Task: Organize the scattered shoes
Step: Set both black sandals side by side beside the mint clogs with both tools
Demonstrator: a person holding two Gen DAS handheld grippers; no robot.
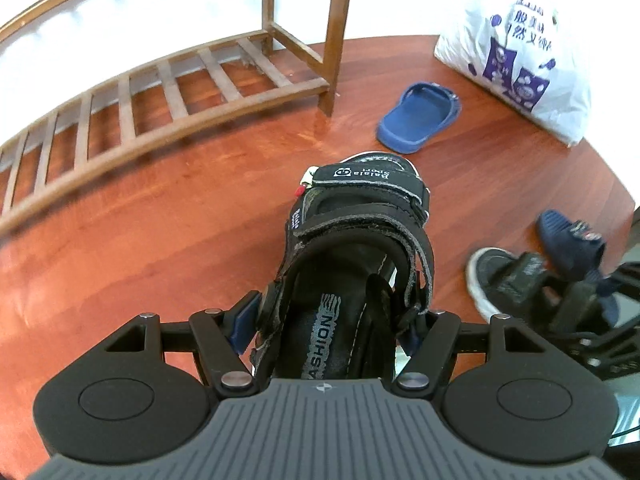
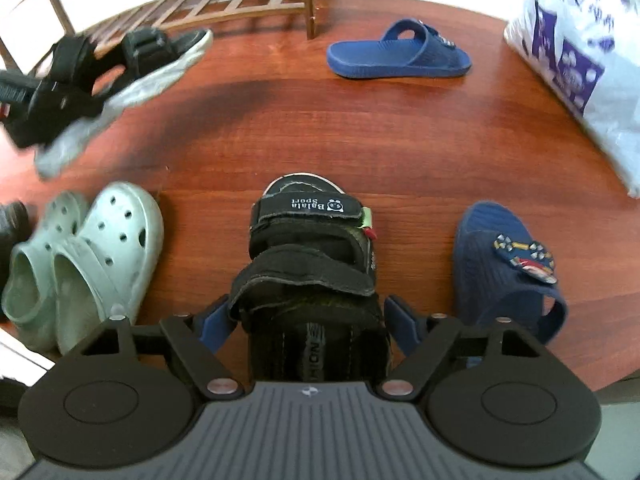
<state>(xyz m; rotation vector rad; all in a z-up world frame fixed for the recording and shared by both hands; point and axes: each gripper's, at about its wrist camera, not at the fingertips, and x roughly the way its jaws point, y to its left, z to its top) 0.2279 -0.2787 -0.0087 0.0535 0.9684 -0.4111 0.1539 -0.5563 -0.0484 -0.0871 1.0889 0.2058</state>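
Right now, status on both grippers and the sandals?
Left gripper shut on one black sandal, airborne. Right gripper shut on its mate. Shoe rack ahead, unobstructed.

A glossy reddish wooden floor (image 1: 160, 208) is lit brightly. A slatted wooden rack (image 1: 168, 92) is set against a white wall (image 1: 120, 8).

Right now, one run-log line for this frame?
left tool: shut on sandal, lifted | right tool: shut on second sandal | rack: bare | slides, clogs: on floor
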